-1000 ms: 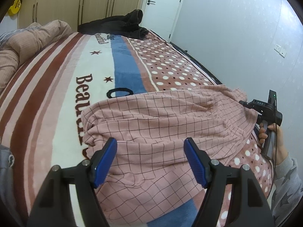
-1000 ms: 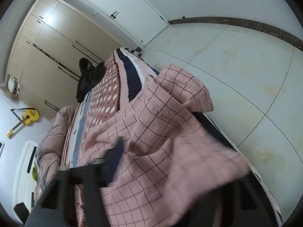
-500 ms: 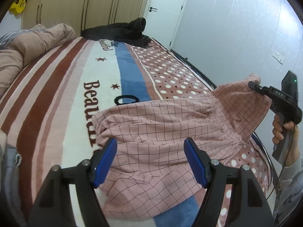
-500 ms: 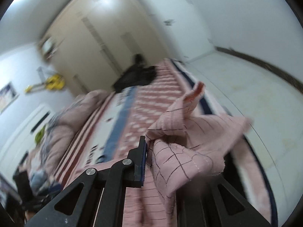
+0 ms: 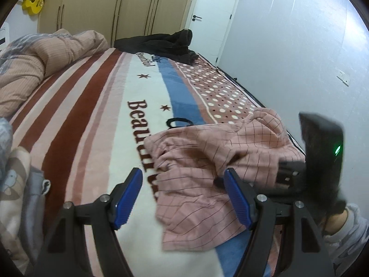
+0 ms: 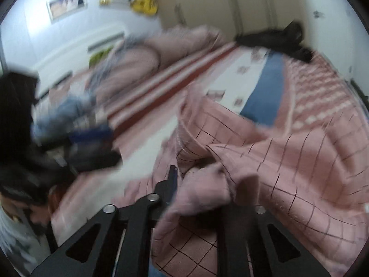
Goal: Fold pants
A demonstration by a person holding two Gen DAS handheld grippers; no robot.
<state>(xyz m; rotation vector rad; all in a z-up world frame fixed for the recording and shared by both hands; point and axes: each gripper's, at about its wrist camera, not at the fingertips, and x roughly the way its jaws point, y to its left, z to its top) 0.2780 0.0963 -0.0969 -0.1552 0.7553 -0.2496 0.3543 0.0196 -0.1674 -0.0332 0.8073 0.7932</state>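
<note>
Right gripper [image 6: 198, 184] angled down, clamping pink checked pants [image 5: 203, 161], jaws just reopening slightly, left gripper [image 5: 184, 196] wide, empty

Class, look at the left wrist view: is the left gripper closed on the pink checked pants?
No: the left gripper has its blue pads spread wide above the pink checked pants, pressing on nothing.

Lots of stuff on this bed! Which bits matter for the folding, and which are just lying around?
Part of the job:
pink checked pants
right tool, gripping them
left tool, open

Just lying about:
black garment
pink duvet
yellow ukulele
</note>
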